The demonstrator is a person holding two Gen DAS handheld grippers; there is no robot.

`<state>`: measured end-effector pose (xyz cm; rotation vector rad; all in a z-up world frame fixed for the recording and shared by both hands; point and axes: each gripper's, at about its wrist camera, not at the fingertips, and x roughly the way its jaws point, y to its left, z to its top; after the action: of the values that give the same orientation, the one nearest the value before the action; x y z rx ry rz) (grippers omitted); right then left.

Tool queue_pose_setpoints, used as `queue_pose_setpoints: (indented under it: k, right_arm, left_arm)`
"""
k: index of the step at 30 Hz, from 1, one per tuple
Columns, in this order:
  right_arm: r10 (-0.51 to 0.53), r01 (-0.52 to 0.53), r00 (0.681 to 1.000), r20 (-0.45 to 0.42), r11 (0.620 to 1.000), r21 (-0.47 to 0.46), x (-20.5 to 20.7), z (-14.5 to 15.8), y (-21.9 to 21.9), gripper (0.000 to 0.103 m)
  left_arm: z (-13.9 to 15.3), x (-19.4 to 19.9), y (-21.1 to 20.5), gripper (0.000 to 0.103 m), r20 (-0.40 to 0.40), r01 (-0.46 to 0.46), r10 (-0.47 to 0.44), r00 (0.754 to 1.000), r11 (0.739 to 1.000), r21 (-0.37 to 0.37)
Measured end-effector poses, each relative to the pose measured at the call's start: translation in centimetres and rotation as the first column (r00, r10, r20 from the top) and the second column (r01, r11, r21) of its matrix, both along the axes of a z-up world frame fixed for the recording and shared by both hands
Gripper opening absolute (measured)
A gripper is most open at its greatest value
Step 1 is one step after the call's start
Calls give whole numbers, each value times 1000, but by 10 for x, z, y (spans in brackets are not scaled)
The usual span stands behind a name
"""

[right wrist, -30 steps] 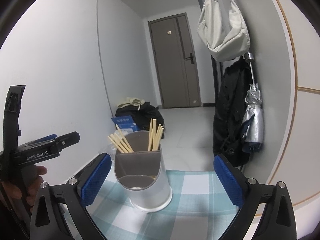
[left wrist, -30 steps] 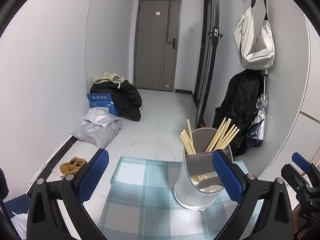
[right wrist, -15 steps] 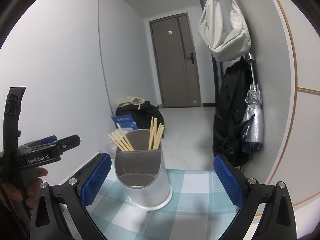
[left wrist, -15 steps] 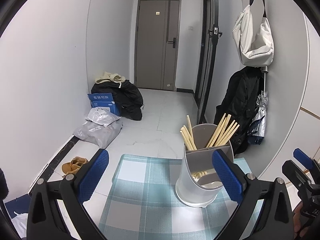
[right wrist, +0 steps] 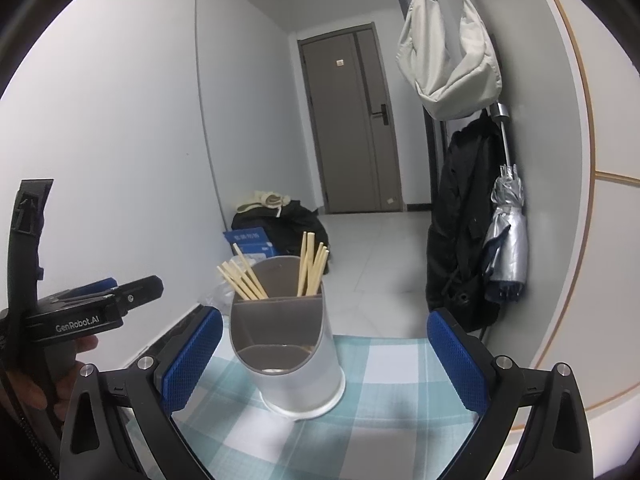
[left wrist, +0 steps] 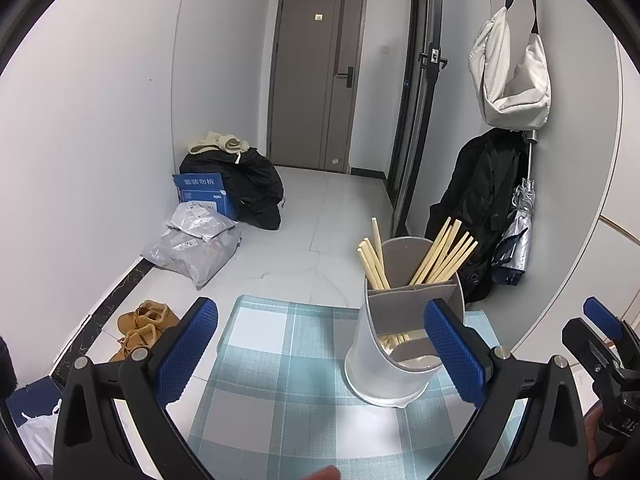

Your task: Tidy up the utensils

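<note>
Both grippers hang wide open and empty around a grey plastic utensil holder (left wrist: 404, 344) standing upright on a blue-and-white checked tablecloth (left wrist: 280, 380).

The holder is the landmark: two bunches of pale wooden chopsticks (left wrist: 442, 254) stand in its rear compartments, leaning apart, while its lower front pocket faces the cameras. The left gripper (left wrist: 320, 356) has its blue-padded jaws spread wide, one pad overlapping the holder's right side in view; whether it touches cannot be told. The right gripper (right wrist: 324, 356) is likewise spread wide and holds nothing, the holder sitting between its pads, nearer the left one. Behind the holder, a cream fabric bag (right wrist: 448, 60) hangs on the wall.
</note>
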<state>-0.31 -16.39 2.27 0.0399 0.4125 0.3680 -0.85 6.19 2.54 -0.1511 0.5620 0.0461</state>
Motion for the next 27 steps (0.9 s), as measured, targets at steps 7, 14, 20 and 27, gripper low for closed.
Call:
queue_pose_setpoints:
  k: [7, 14, 20, 27]
  right_arm:
    - [-6, 6, 1000, 5, 1000, -10, -1, 0, 2, 103]
    - [-12, 12, 1000, 12, 1000, -17, -3, 1, 2, 103]
    - [-17, 17, 1000, 13, 1000, -12, -4, 2, 0, 103]
    - [-20, 20, 1000, 15, 1000, -16, -5, 2, -1, 103]
  left_arm:
    - [0, -1, -2, 100, 9, -4, 3, 1000, 1000, 13]
    - [-2, 0, -3, 100, -6, 15, -15, 1000, 1000, -2]
    - [-1, -3, -5, 100, 7, 15, -15, 1000, 1000, 7]
    - [0, -7, -5, 100, 35, 3, -4, 999, 1000, 23]
